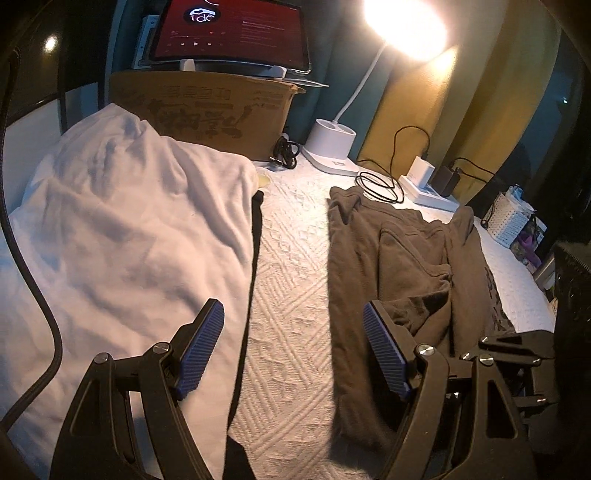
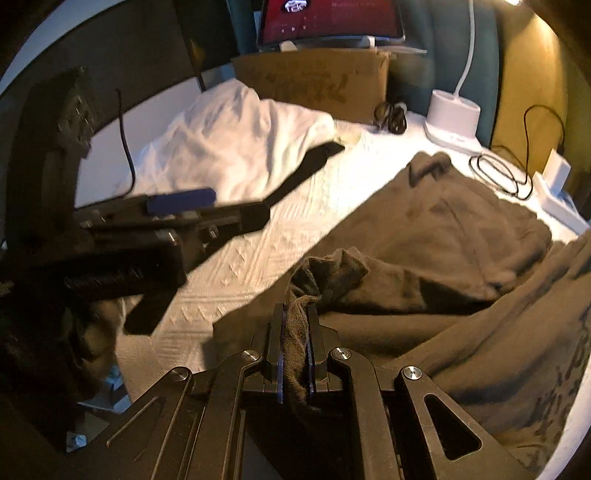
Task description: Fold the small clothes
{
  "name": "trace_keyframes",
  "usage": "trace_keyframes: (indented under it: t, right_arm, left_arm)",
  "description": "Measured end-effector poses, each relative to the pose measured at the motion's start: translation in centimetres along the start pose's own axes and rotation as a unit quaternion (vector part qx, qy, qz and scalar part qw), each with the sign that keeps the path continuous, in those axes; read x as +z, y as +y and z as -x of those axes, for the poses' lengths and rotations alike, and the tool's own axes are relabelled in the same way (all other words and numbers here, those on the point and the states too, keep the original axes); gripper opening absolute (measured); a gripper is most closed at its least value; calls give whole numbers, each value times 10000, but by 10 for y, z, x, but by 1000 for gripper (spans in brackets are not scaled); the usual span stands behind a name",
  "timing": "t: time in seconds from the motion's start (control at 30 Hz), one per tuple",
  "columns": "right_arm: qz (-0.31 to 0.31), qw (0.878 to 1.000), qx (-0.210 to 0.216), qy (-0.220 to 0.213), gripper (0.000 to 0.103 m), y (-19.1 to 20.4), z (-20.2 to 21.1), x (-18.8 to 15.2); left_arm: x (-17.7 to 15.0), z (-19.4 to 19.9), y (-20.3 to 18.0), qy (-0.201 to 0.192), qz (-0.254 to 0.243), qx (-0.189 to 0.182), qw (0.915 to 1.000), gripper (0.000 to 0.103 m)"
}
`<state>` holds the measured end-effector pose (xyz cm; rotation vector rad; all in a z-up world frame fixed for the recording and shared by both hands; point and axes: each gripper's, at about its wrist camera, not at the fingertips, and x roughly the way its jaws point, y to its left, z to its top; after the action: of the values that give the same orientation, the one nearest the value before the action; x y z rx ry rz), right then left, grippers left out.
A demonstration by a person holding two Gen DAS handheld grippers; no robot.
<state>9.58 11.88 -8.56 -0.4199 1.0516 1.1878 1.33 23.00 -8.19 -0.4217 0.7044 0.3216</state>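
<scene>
A dark olive-brown garment [image 1: 402, 254] lies spread on the white textured bedcover [image 1: 288, 280], right of centre; it also shows in the right wrist view [image 2: 454, 236]. My left gripper [image 1: 293, 347] is open and empty above the cover, its right finger at the garment's left edge. It also shows in the right wrist view [image 2: 207, 206], at the left. My right gripper [image 2: 295, 332] is shut on a bunched edge of the olive garment [image 2: 325, 269], lifted a little. In the left wrist view the right gripper [image 1: 517, 347] is partly seen at the lower right.
A white garment [image 1: 122, 229] lies piled on the left, with a black strip [image 1: 255, 236] along its edge. At the back stand a cardboard box [image 1: 207, 110], a tablet [image 1: 232, 33], a lit white lamp [image 1: 332, 144], cables [image 1: 380, 184], chargers and a white basket [image 1: 509, 221].
</scene>
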Motion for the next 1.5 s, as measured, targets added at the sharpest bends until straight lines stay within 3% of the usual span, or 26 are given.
trace_keyframes:
  t: [0.07, 0.1, 0.17, 0.2, 0.23, 0.47, 0.73, 0.9, 1.07, 1.13, 1.23, 1.3, 1.5]
  right_arm:
    - [-25, 10000, 16, 29, 12, 0, 1, -2]
    - [-26, 10000, 55, 11, 17, 0, 3, -2]
    - [7, 9999, 83, -92, 43, 1, 9, -4]
    - [22, 9999, 87, -131, 75, 2, 12, -5]
    - [28, 9997, 109, -197, 85, 2, 17, -6]
    - [-212, 9984, -63, -526, 85, -22, 49, -10]
    - [-888, 9922, -387, -785, 85, -89, 83, -27]
    - [-1396, 9848, -574, -865, 85, -137, 98, -46]
    - [-1853, 9746, -755, -1004, 85, -181, 111, -61]
    - [-1968, 9712, -821, -1062, 85, -196, 116, -66]
    - [-2182, 9661, -845, -1087, 85, -217, 117, -75]
    - [-2288, 9639, -839, -1072, 85, -227, 116, -80]
    - [-2450, 9609, -788, -1021, 85, -246, 110, -87]
  left_arm:
    - [1, 1, 1, 11, -15, 42, 10000, 78]
    - [2, 2, 1, 11, -27, 72, 10000, 78]
    - [4, 4, 0, -1, -67, 131, 9999, 78]
    - [5, 6, -1, -19, -95, 164, 9998, 78]
    - [7, 7, -2, -37, -120, 186, 9997, 78]
    - [23, 10, -26, -129, -396, 291, 9987, 78]
    - [28, -19, -90, 245, -1157, 95, 9929, 78]
    - [24, -44, -136, 426, -1949, -11, 9799, 78]
    - [17, -71, -171, 704, -2730, 27, 9594, 77]
    - [15, -80, -177, 821, -2914, 79, 9530, 72]
    - [13, -90, -180, 1000, -3201, 251, 9417, 52]
    - [13, -95, -178, 1093, -3330, 375, 9358, 32]
    - [5, -98, -183, 1421, -3583, 192, 9225, 32]
